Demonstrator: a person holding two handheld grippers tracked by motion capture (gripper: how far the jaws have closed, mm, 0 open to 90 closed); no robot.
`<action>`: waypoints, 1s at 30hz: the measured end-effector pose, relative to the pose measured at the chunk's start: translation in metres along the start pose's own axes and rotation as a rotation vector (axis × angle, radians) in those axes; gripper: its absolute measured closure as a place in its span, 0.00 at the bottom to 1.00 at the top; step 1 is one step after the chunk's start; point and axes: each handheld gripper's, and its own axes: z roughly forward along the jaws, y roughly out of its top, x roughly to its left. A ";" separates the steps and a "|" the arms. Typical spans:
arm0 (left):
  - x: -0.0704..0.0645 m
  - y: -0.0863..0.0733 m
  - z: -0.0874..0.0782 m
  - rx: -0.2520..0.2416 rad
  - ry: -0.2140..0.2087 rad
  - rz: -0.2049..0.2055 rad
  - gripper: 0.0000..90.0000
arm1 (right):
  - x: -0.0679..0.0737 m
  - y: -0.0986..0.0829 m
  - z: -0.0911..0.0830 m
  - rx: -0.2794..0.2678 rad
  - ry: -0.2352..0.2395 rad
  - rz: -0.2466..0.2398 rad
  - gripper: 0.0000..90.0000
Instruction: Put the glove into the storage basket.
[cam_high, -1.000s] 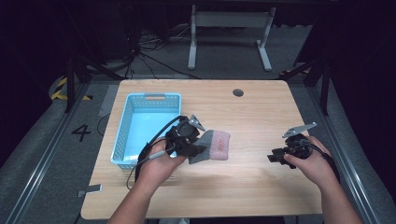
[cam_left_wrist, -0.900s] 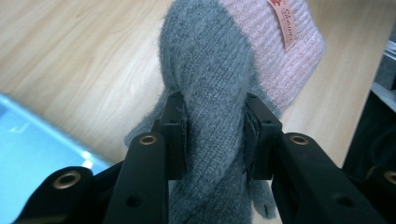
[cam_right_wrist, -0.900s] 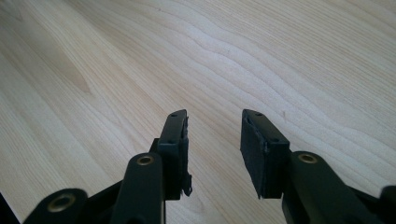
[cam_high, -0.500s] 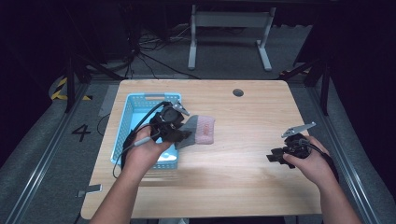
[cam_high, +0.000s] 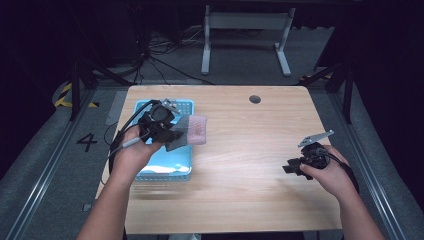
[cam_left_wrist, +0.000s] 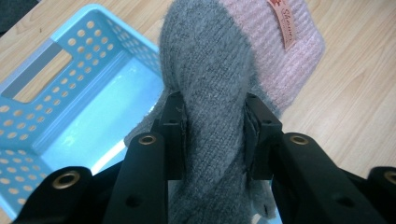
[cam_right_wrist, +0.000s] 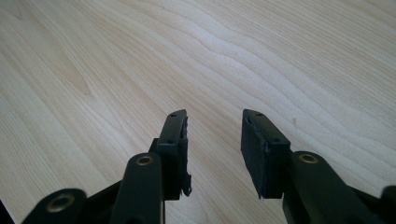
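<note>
A knitted sock (cam_left_wrist: 219, 79), grey with a pink cuff and a small sewn label, hangs from my left gripper (cam_left_wrist: 212, 135), whose jaws are shut on its grey part. In the high view the left gripper (cam_high: 167, 131) holds the sock (cam_high: 192, 130) above the right edge of the light blue basket (cam_high: 165, 167). The basket (cam_left_wrist: 70, 88) has perforated walls and nothing lying on the part of its floor that I see. My right gripper (cam_high: 295, 166) rests low over the right side of the wooden table (cam_high: 250, 150); its jaws (cam_right_wrist: 215, 140) stand open over bare wood.
A small dark round hole (cam_high: 255, 99) sits near the table's far edge. Beyond the table are a white stand's legs (cam_high: 245, 30), cables on the floor and dark framing at both sides.
My left gripper has carried the sock leftward and away from me, from the table's middle to over the basket's right edge. The right gripper has stayed put.
</note>
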 end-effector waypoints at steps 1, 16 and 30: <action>0.003 -0.001 0.000 0.000 0.001 -0.003 0.74 | 0.000 0.000 0.000 0.001 0.000 0.002 0.69; 0.055 -0.010 0.018 0.088 0.049 -0.080 0.73 | 0.002 -0.009 0.003 0.016 -0.007 0.015 0.69; 0.088 -0.005 0.063 0.189 0.037 -0.085 0.73 | 0.005 -0.023 0.001 0.031 -0.021 0.030 0.68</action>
